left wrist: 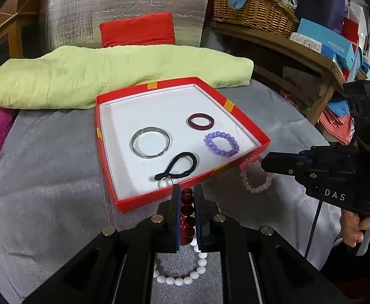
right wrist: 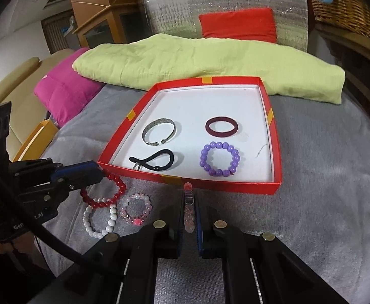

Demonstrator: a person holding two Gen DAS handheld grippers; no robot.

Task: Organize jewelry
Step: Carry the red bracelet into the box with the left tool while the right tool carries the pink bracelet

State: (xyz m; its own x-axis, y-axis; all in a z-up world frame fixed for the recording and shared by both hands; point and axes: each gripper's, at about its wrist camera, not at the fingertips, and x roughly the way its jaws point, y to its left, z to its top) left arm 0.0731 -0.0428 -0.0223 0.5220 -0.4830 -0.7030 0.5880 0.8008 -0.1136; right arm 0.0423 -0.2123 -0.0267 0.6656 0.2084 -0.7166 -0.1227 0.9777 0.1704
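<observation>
A red box lid (left wrist: 109,152) (right wrist: 276,152) with a white floor lies on the grey blanket. In it are a silver bangle (left wrist: 150,143) (right wrist: 159,131), a maroon ring (left wrist: 200,120) (right wrist: 221,126), a purple bead bracelet (left wrist: 221,144) (right wrist: 220,158) and a black hair tie (left wrist: 177,166) (right wrist: 154,163). My left gripper (left wrist: 187,195) (right wrist: 99,174) is shut on a red bead bracelet (left wrist: 187,212) (right wrist: 104,190) just before the box's near wall. My right gripper (right wrist: 188,197) (left wrist: 263,159) is shut on a pink bead bracelet (right wrist: 189,207) (left wrist: 254,177). A white bead bracelet (left wrist: 185,273) (right wrist: 100,219) and another pink bracelet (right wrist: 135,209) lie on the blanket.
A folded light-green quilt (left wrist: 109,76) (right wrist: 210,60) lies behind the box, with a red cushion (left wrist: 137,29) beyond it and a magenta pillow (right wrist: 63,91) to the left. A wooden shelf with a wicker basket (left wrist: 253,7) and boxes stands at the right.
</observation>
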